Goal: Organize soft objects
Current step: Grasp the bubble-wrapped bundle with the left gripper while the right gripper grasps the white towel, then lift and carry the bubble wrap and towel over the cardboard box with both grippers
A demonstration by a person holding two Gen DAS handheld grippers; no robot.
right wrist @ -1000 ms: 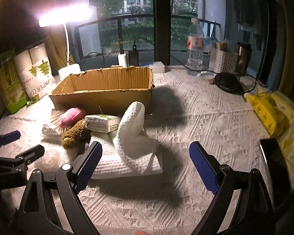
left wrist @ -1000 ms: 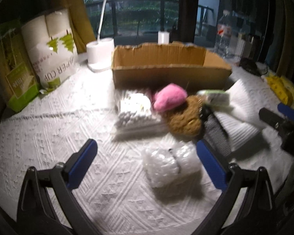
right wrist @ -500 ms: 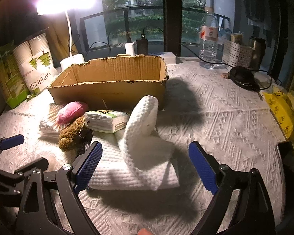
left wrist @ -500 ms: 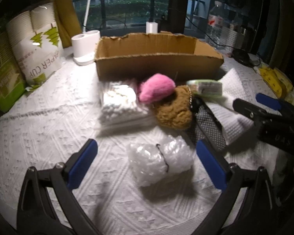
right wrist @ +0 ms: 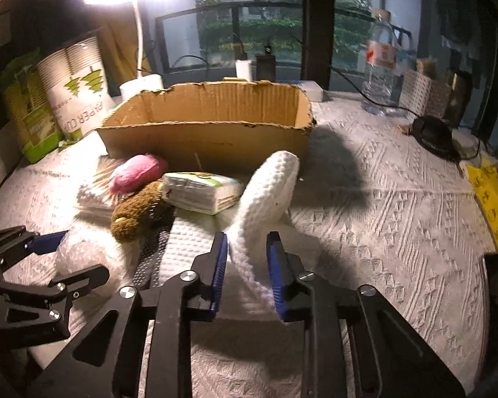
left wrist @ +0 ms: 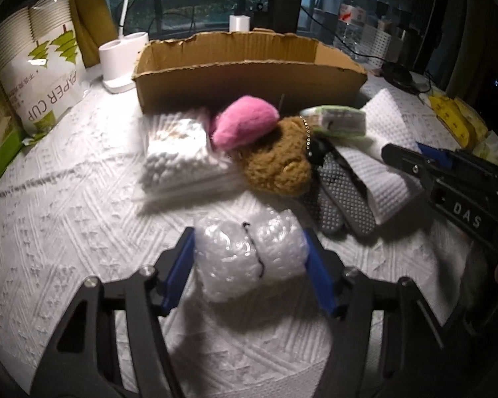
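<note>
Left gripper (left wrist: 250, 260) clamps bubble wrap (left wrist: 249, 252); right gripper (right wrist: 247, 275) pinches towel (right wrist: 262, 199), base hidden.

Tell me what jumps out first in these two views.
The left gripper is clamped on a bubble wrap bundle in the foreground, and the right gripper pinches the upright fold of a white towel. Behind them, a pink plush lies before the open cardboard box.

Both grippers closed: left gripper (left wrist: 250, 265) on bubble wrap (left wrist: 249, 252), right gripper (right wrist: 247, 275) on towel (right wrist: 265, 195).
</note>
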